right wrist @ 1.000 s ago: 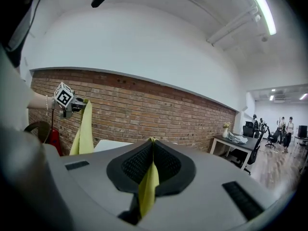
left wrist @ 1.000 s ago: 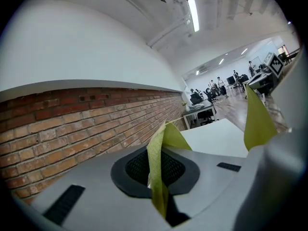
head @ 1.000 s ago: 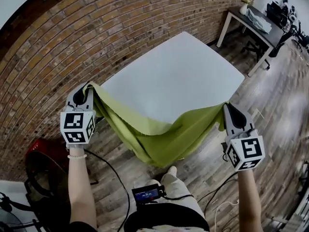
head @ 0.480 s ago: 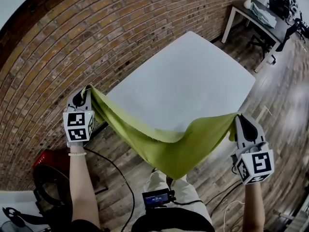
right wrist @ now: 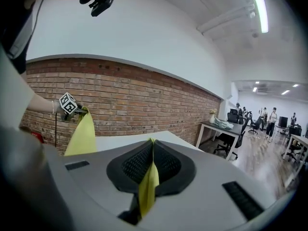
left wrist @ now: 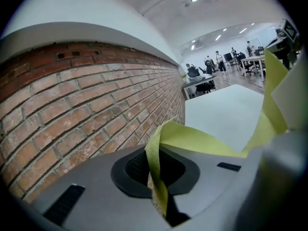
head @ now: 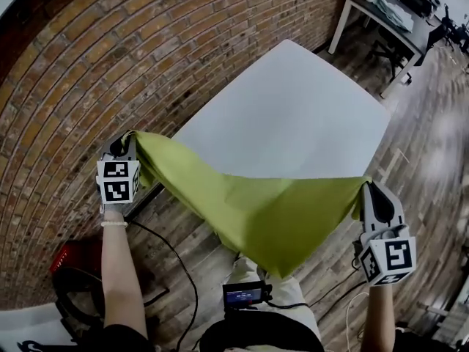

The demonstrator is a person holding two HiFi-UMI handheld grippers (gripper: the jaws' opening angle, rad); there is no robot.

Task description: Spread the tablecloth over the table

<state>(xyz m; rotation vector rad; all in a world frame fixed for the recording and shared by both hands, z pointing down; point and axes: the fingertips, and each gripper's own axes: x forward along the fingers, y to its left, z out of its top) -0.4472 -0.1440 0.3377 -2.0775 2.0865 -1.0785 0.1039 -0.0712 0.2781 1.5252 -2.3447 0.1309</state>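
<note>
In the head view, the green tablecloth (head: pixel 256 204) is held stretched between the left gripper (head: pixel 126 142) and the right gripper (head: pixel 371 191), one corner in each. A second ago it sagged in a deep bunched fold between them. Now the two grippers are set wider apart and the upper edge is pulled nearly straight, so the cloth is opened into a broad sheet. It hangs in front of the near edge of the white table (head: pixel 293 108), with a loose point drooping toward the wooden floor (head: pixel 183 233). Only the near edge of the table is crossed by the cloth and the rest of the top is bare. The spreading is judged to be barely begun, with the cloth readied to be carried forward over the top.

In the left gripper view, the jaws are closed on a folded strip of the cloth. From there the cloth runs out to the right, toward the table, with the brick wall (left wrist: pixel 86 100) close on the left.

In the right gripper view, the jaws are likewise clamped on a thin edge of the cloth, and a tail of it hangs below the pads (right wrist: pixel 132 163).
</note>
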